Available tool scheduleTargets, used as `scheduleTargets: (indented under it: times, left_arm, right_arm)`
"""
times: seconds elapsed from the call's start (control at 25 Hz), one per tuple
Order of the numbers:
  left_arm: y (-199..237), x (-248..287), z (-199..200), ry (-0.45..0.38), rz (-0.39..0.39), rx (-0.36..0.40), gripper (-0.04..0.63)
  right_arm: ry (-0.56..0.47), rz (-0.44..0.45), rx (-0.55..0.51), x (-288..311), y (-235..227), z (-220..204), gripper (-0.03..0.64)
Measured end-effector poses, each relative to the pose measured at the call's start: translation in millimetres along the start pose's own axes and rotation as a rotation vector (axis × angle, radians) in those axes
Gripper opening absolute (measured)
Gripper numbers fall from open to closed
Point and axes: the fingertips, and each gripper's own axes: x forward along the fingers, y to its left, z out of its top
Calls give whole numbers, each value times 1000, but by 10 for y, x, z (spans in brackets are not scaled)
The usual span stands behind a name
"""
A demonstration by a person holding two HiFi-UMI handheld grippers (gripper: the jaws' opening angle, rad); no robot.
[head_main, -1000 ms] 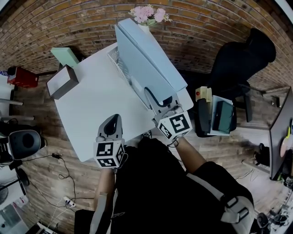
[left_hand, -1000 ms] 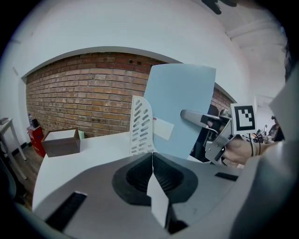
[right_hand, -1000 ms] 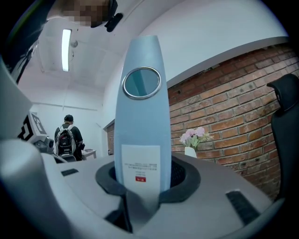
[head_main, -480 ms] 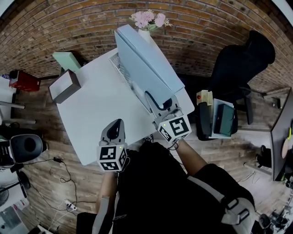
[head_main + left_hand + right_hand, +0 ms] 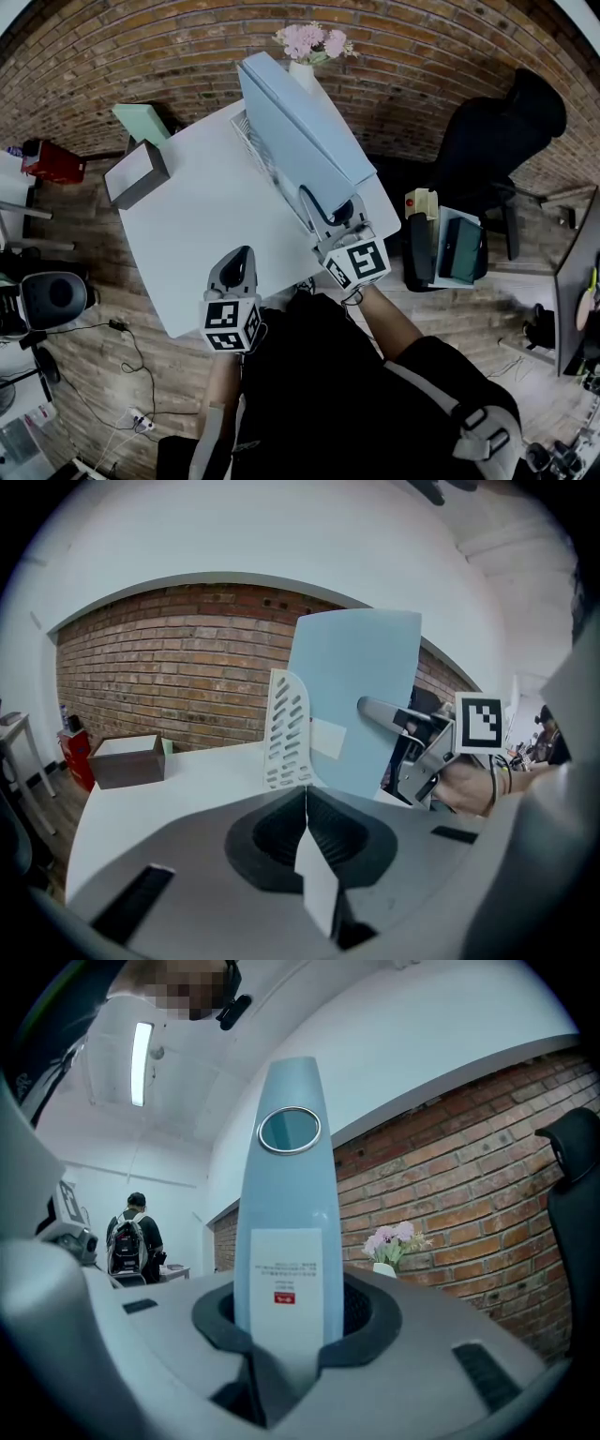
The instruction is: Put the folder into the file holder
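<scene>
A light-blue folder [image 5: 300, 131] stands on edge at the right side of the white table [image 5: 202, 220]. My right gripper [image 5: 328, 211] is shut on its near spine end. In the right gripper view the spine [image 5: 286, 1194], with a ring hole and a white label, rises from between the jaws of that gripper [image 5: 281, 1335]. The white perforated file holder [image 5: 249, 141] shows along the folder's left side. From the left gripper view the file holder [image 5: 288, 728] stands just in front of the folder [image 5: 361, 696]; whether the folder is inside it I cannot tell. My left gripper [image 5: 239, 255] [image 5: 306, 803] hovers shut and empty near the table's front edge.
A brown open box [image 5: 136, 173] and a green item [image 5: 141, 120] sit at the table's far left corner. A vase of pink flowers [image 5: 309, 42] stands behind the folder. A black office chair [image 5: 487, 131] and a small stand [image 5: 441, 244] are to the right. A person with a backpack [image 5: 131, 1241] stands far off.
The head view has shifted a little. Both grippers and the folder keep their places.
</scene>
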Motion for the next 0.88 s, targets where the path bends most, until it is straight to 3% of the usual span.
scheduleTargets:
  times: [0.32, 0.88]
  left_arm:
    - [-17, 17, -3, 3, -8, 4, 23]
    - [-70, 77, -36, 19, -18, 7, 23]
  right_arm:
    - [-32, 39, -25, 59, 10, 14, 149]
    - [83, 29, -28, -22, -8, -385, 158]
